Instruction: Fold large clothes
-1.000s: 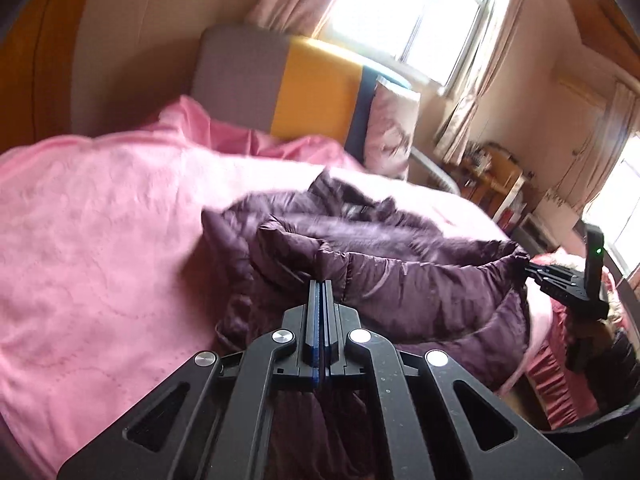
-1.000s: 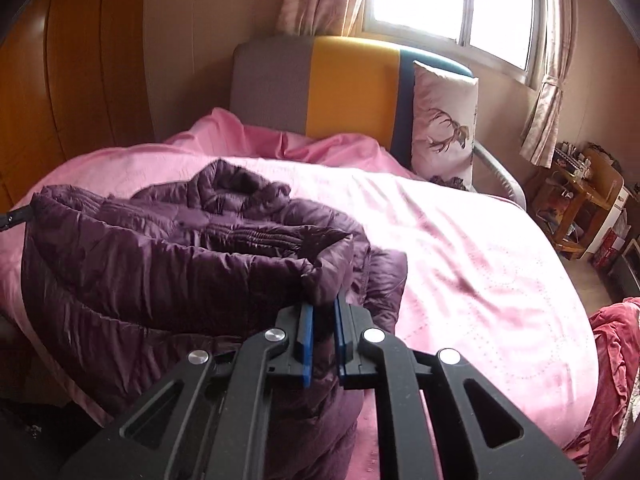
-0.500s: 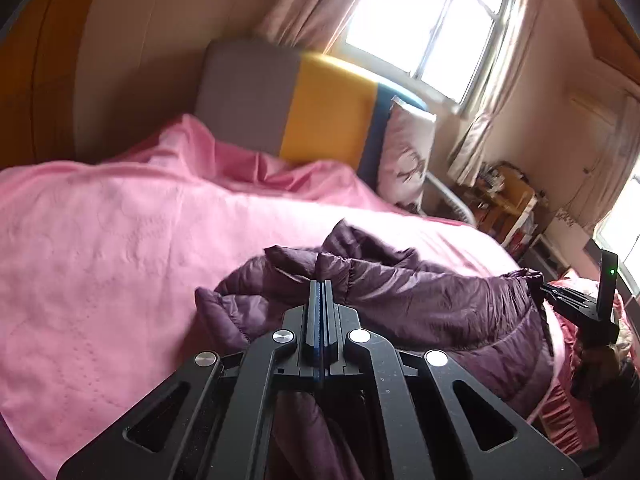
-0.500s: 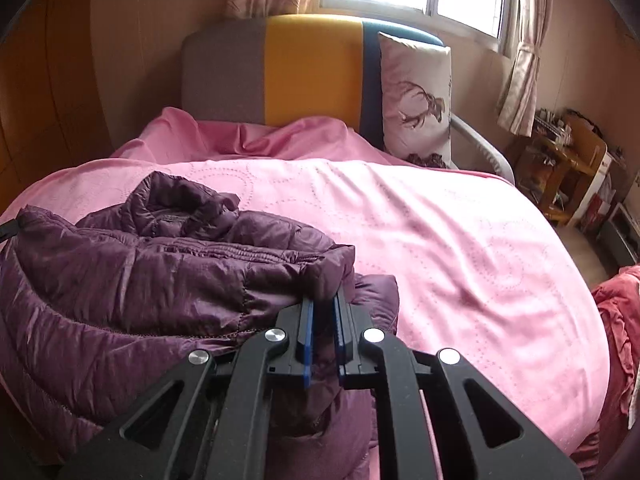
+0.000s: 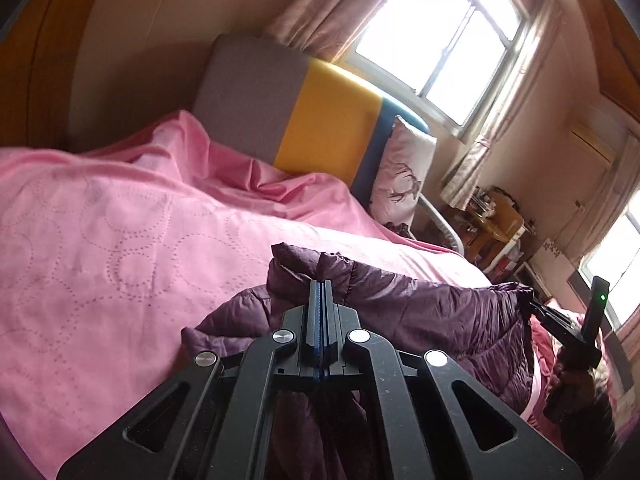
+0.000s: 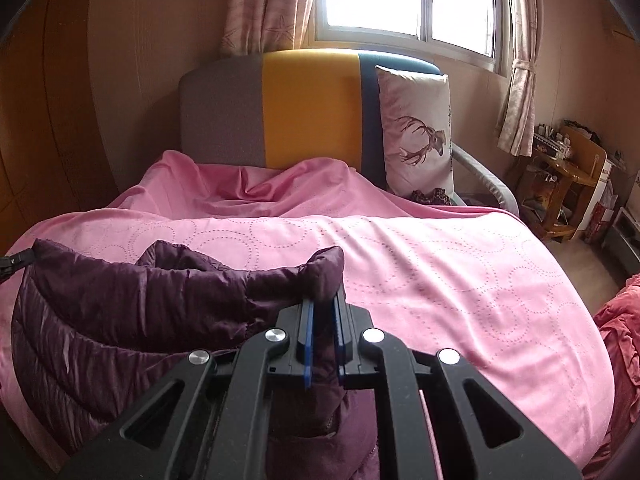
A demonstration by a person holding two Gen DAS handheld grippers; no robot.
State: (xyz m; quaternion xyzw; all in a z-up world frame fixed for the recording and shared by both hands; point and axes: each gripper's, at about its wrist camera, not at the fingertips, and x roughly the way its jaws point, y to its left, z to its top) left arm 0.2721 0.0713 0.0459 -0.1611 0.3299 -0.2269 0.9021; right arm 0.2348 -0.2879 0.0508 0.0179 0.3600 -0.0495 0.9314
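Observation:
A dark purple puffer jacket (image 5: pixel 436 312) hangs over the near edge of the pink bed, stretched between my two grippers; it also shows in the right wrist view (image 6: pixel 132 312). My left gripper (image 5: pixel 320 285) is shut on one corner of the jacket's top edge. My right gripper (image 6: pixel 322 303) is shut on the other corner, with thick fabric between its fingers. The right gripper shows at the right of the left wrist view (image 5: pixel 560 320), and the left gripper's tip at the left edge of the right wrist view (image 6: pixel 16 260). The jacket's lower part hangs below, hidden behind the grippers.
The bed's pink quilted cover (image 6: pixel 440 272) spreads ahead. A grey, yellow and blue headboard (image 6: pixel 304 112) and a deer-print pillow (image 6: pixel 418 132) stand at the far end. A wooden side table (image 6: pixel 568 184) with clutter is at the right. Red fabric (image 6: pixel 618 340) lies at the bed's right edge.
Both grippers have pulled the jacket back toward the near edge of the bed and stretched it wide. More bare pink cover shows ahead. Both grips are unchanged.

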